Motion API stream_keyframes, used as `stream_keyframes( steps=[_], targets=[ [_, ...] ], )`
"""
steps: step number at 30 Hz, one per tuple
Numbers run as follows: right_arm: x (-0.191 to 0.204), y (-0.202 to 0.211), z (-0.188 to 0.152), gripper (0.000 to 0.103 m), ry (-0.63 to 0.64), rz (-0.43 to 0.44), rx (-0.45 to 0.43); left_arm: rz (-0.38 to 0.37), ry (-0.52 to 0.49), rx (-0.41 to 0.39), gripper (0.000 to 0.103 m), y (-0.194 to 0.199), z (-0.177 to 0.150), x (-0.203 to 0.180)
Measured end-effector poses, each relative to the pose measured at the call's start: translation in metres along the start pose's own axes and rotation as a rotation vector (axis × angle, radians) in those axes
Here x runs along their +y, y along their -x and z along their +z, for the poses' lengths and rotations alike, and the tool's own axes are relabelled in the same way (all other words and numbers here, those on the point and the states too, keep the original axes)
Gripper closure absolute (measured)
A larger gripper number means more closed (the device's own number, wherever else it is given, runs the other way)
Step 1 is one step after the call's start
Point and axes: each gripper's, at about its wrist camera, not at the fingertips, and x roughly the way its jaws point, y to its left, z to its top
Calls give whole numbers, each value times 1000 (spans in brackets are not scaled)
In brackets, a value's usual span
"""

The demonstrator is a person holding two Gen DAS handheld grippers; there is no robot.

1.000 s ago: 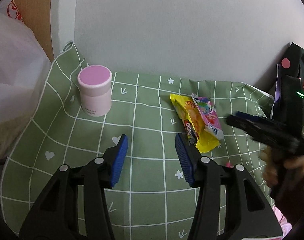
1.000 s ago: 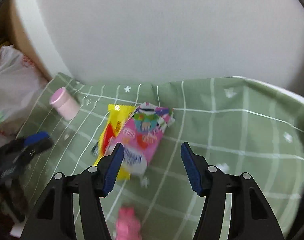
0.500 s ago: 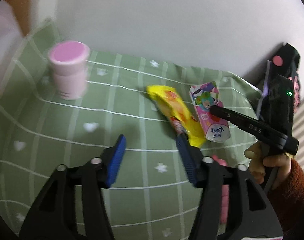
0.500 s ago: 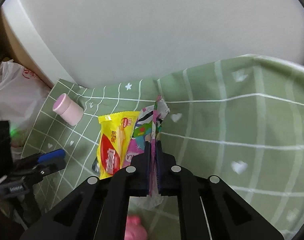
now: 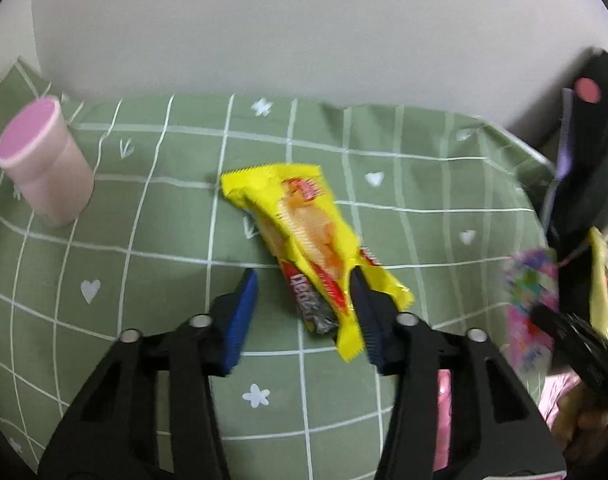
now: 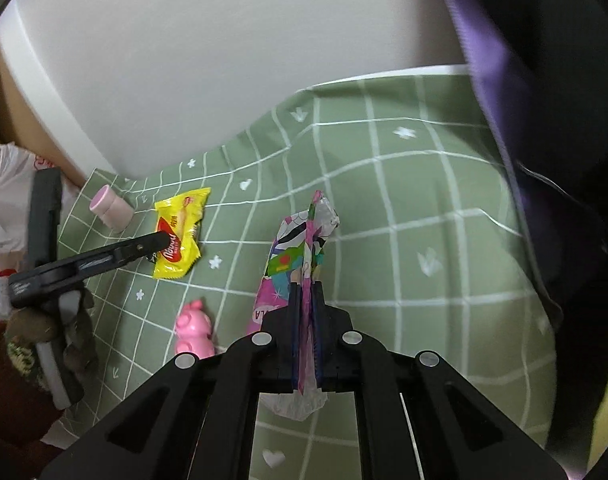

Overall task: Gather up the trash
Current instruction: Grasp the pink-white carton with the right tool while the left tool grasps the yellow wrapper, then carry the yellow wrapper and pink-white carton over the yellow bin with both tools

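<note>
A yellow snack wrapper (image 5: 304, 232) lies on the green checked cloth (image 5: 116, 264). My left gripper (image 5: 302, 280) straddles its near end, jaws closing. The right blue pad (image 5: 364, 304) touches the wrapper's edge; the left pad (image 5: 240, 312) is still apart from it. From the right wrist view the left gripper (image 6: 160, 240) reaches the yellow wrapper (image 6: 178, 236) from the left. My right gripper (image 6: 306, 292) is shut on a pink patterned wrapper (image 6: 300, 240), held upright above the cloth. That wrapper (image 5: 528, 312) shows blurred at the right of the left wrist view.
A pink lidded cup (image 5: 44, 168) stands at the cloth's far left. A pink pig toy (image 6: 194, 332) lies near the front. A black bag with purple lining (image 6: 564, 120) rises on the right. A white plastic bag (image 6: 4, 200) sits off the left edge. A white wall is behind.
The right gripper shut on the pink wrapper and carried it off the cloth to the right. The left gripper moved right to the yellow wrapper, and its jaws have narrowed.
</note>
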Motion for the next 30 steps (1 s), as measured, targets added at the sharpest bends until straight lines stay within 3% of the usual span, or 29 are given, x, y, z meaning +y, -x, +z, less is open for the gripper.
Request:
stream_keyframes(
  steps=[1,3,5,15,20,26,30],
  targets=[
    [-2,4,-3,97,-2,-10,-5,4,14,-12,71,1,0,0],
    [-1,10,-6,97,10,-33,-12,-21,29,-3,92,1,0,0],
    [0,17,-10,97,23,-52,-20,-29,28,-16,97,7,-2,-1],
    [6,31,-26,97,-57,-62,-59,-33,-139,-156,97,55,5,-27],
    [15,35,-39,97,-82,-106,-49,-91,-158,-152,97,59,6,-37],
    [21,72,-42,97,2,-174,-89,-134,-235,-177,97,80,-8,-75],
    [11,103,-41,97,7,-172,-141,-171,-278,-212,97,107,-14,-102]
  ],
)
